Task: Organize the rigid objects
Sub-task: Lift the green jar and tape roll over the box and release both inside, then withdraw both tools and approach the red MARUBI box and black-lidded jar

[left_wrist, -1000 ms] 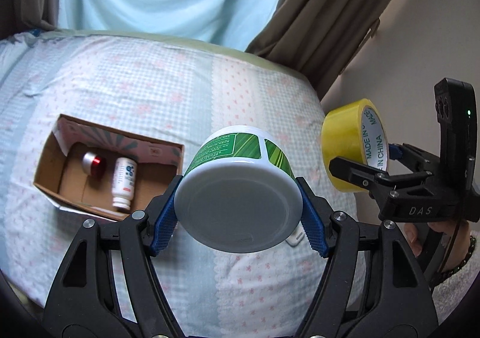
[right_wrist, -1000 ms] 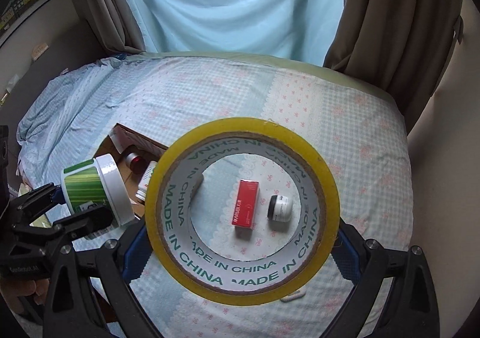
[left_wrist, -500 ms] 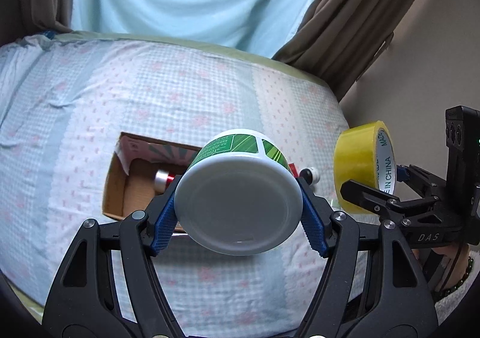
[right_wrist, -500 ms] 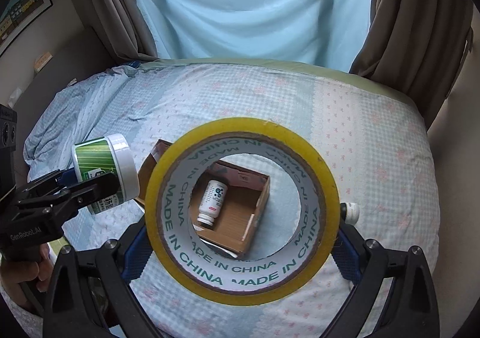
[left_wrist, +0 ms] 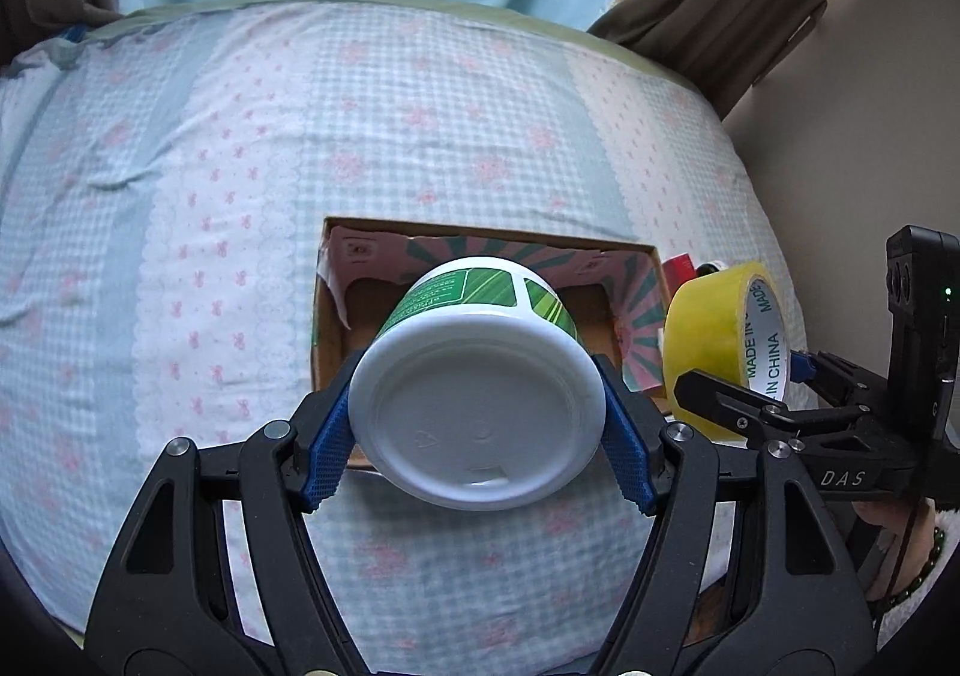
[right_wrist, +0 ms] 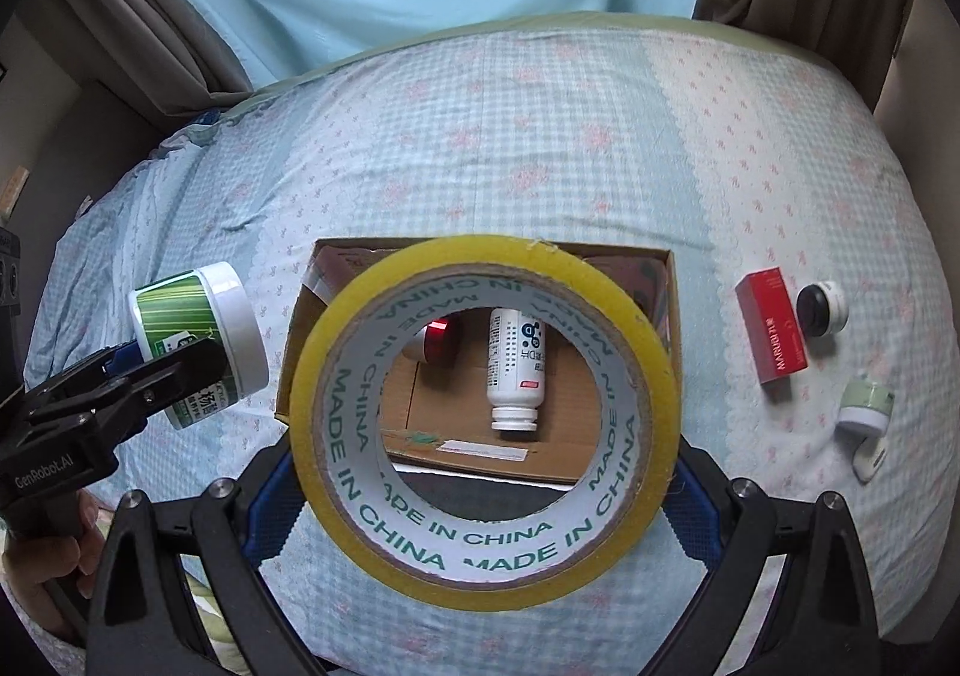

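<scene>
Two loads hover over one cardboard box (right_wrist: 673, 310)

Your left gripper (left_wrist: 477, 418) clamps the green jar (left_wrist: 480, 376) mid-frame; your right gripper (right_wrist: 480, 502) grips the tape roll (right_wrist: 483, 418). Releasing together risks collision, or crushing the white bottle (right_wrist: 515, 370).

The tape roll (right_wrist: 485, 418) hides, probably, much of the cardboard box (right_wrist: 671, 310).

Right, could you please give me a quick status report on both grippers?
Left gripper shut on green tub. Right gripper shut on yellow tape roll. Both held above cardboard box; white bottle lying inside.
</scene>
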Action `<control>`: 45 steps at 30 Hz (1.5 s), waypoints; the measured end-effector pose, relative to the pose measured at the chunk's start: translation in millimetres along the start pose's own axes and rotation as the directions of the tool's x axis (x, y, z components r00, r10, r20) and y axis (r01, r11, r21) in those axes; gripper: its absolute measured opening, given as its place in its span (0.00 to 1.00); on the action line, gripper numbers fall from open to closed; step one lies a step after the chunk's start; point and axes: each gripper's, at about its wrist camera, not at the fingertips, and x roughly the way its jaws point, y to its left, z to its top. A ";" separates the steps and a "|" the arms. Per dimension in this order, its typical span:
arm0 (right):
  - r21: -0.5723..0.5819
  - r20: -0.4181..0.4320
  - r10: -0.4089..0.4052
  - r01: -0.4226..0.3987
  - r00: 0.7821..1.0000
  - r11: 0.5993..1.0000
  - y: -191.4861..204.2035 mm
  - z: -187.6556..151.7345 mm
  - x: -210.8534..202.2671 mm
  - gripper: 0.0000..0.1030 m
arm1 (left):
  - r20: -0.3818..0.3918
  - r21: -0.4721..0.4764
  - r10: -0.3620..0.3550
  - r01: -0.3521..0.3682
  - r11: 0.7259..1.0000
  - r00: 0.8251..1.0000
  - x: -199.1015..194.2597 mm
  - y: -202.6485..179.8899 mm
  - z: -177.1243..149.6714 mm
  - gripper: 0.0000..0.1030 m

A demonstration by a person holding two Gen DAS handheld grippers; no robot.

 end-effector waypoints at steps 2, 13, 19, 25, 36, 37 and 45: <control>0.034 -0.024 -0.003 0.004 1.000 0.999 -3.5 2.9 17.6 0.96 | -0.022 -0.002 0.007 -0.007 1.000 1.000 15.5 7.5 2.5 0.66; 0.198 -0.116 0.033 -0.010 0.993 0.980 -38.8 15.8 108.1 0.96 | -0.182 0.029 0.035 -0.030 0.999 0.983 112.4 21.5 3.2 0.66; 0.284 -0.143 0.072 -0.029 0.987 0.959 -53.3 20.7 129.0 0.97 | -0.238 0.080 0.067 -0.049 0.996 0.969 136.3 19.3 0.5 0.66; 0.366 -0.121 0.061 -0.013 0.991 0.931 -62.6 24.5 127.5 1.00 | -0.204 0.148 0.093 -0.063 0.987 0.975 127.9 8.0 11.2 1.00; 0.239 -0.058 -0.024 0.037 0.998 0.970 -57.7 27.6 97.3 1.00 | -0.215 0.140 0.114 -0.085 0.987 0.970 114.5 7.4 4.6 1.00; 0.235 -0.060 -0.022 0.036 0.998 0.971 -56.8 27.2 95.1 1.00 | -0.212 0.134 0.116 -0.089 0.987 0.970 111.8 7.7 3.3 1.00; 0.236 -0.040 -0.039 0.047 0.998 0.971 -47.7 17.0 68.3 1.00 | -0.160 0.128 0.126 -0.106 0.986 0.979 74.2 4.4 -2.9 1.00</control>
